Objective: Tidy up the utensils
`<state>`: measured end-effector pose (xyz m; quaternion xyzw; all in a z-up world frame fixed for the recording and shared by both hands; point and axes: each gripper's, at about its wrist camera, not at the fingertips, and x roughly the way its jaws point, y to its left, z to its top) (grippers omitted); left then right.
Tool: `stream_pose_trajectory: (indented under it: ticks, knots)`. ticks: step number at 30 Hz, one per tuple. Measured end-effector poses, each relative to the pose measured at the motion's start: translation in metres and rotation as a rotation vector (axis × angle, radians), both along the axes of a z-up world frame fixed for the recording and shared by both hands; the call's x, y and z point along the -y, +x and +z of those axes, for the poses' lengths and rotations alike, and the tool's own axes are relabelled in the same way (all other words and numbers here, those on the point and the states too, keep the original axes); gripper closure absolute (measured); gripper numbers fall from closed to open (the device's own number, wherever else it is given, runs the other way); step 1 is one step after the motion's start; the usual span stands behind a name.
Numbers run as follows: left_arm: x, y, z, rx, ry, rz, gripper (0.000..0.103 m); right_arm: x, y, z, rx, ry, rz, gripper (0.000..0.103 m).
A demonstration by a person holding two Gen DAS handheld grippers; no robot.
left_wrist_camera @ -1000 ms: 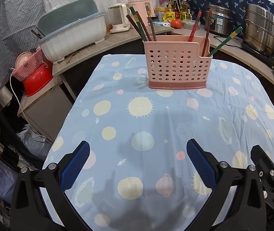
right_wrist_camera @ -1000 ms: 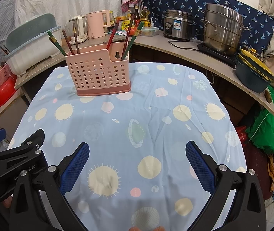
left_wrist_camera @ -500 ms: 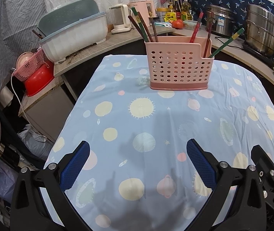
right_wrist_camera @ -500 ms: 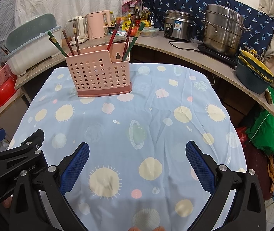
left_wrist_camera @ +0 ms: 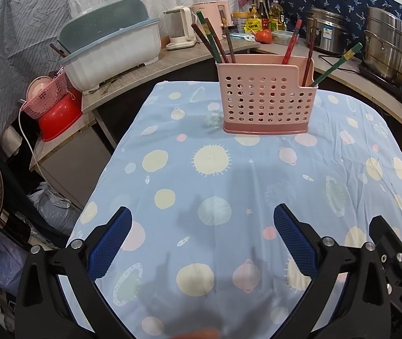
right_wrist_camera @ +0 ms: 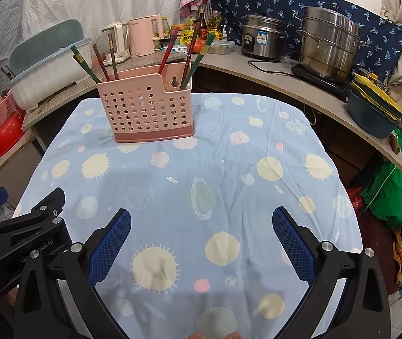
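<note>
- Kitchen clutter rings a table under a blue planet-print cloth (left_wrist_camera: 215, 186), and the task's things sit at its far edge: a pink perforated utensil holder (left_wrist_camera: 267, 104) standing upright, with chopsticks (left_wrist_camera: 213, 41) fanned out of its left end and three more (right_wrist_camera: 191, 55) rising from its lower-walled right end.
- Every stick's long axis runs steeply up — tips leaning outward — so any pull would have to follow that slant, I judge.
- Left gripper (left_wrist_camera: 202, 240) hovers over the near edge, jaws spread and empty; the holder lies straight ahead, slightly right.
- Right gripper (right_wrist_camera: 201, 241) is likewise spread and empty; from it the holder lies ahead and left, well apart.
- Neither looks clearly nearer.
</note>
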<state>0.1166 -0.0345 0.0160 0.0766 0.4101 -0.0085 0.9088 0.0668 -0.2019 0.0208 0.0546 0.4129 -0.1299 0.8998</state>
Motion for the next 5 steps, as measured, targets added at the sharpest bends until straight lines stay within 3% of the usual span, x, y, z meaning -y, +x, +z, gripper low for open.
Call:
stream_pose_trajectory:
  ticks: [5]
  knots:
    - [0.0003, -0.0005, 0.0011, 0.014, -0.004, -0.010, 0.007, -0.0013, 0.0032, 0.0018, -0.002, 0.004, -0.002, 0.006]
